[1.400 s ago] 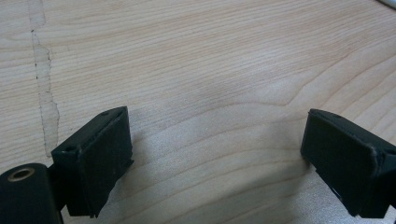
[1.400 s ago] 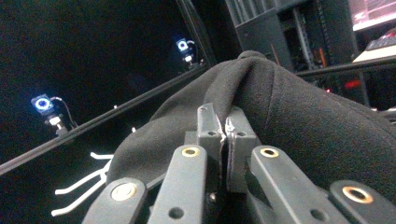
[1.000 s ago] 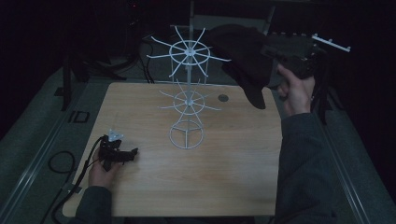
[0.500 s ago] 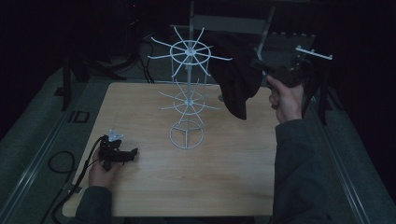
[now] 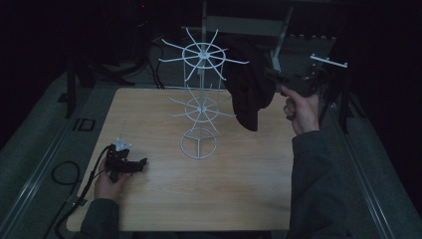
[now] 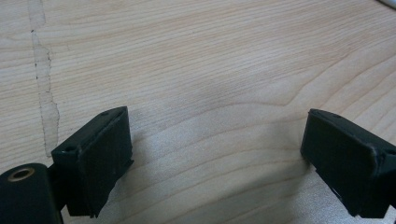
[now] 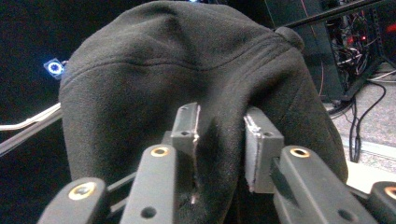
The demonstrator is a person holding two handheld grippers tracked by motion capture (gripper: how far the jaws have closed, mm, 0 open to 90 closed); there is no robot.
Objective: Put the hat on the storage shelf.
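Dark room: right claw [image 7: 219, 135], just been opening, straddles unlabelled black cap [image 7: 187, 70]; left claw [image 6: 215, 158] spread.

Your right tool [image 7: 219, 140] points at a black fabric cap [image 7: 187, 70] that hangs close in front of you. A fold of its cloth sits between your two jaws, which have just been opening and stand slightly apart. Cables [image 7: 359, 74] trail over the floor at the far right.
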